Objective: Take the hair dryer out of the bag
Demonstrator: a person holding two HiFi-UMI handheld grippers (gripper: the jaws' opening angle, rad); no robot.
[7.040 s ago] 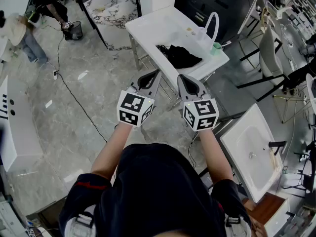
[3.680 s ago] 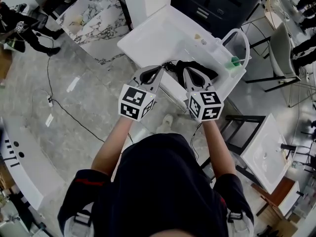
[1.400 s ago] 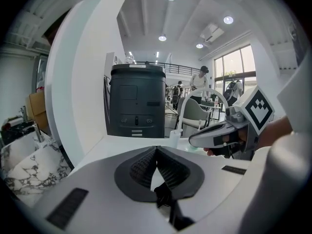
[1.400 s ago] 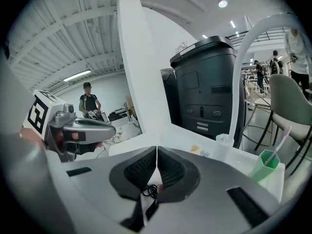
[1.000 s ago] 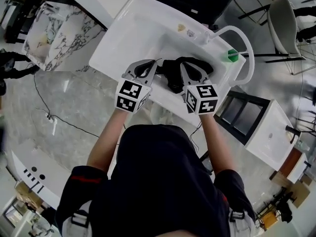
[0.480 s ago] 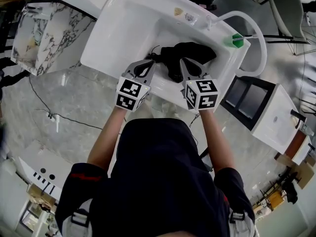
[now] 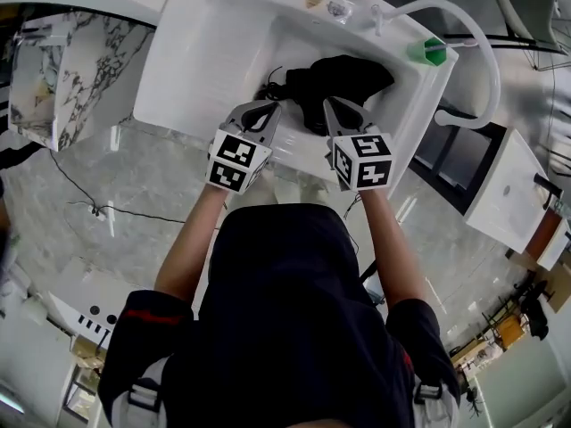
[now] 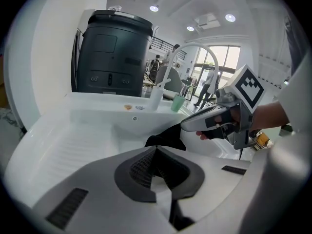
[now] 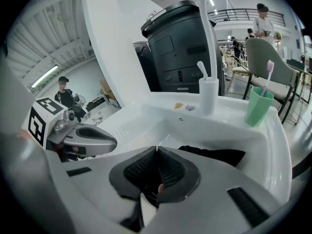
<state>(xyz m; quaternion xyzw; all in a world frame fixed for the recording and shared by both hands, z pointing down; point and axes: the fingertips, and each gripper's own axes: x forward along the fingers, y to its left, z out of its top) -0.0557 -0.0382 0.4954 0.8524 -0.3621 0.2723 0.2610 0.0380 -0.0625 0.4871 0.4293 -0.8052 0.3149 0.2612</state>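
A black bag [image 7: 337,80] lies crumpled in the bowl of a white washbasin [image 7: 205,52]; in the left gripper view the bag [image 8: 166,137] shows just beyond the jaws, and in the right gripper view the bag [image 9: 217,156] lies ahead to the right. No hair dryer is visible. My left gripper [image 7: 272,105] hangs shut and empty over the basin's near rim, just left of the bag. My right gripper [image 7: 326,103] is shut and empty at the bag's near edge. Each gripper sees the other: the right gripper [image 8: 185,126] and the left gripper [image 9: 114,141].
A green cup [image 7: 426,52] with a toothbrush, a white cup [image 9: 208,95] and an arched white faucet [image 7: 468,25] stand at the basin's far right. A dark cabinet [image 8: 114,52] is behind. Another washbasin [image 7: 513,190] stands to the right, a marble slab [image 7: 53,69] to the left.
Both grippers have come down toward the basin and tipped further downward, side by side. The basin and bag have shifted up in the head view. The jaws stay shut.
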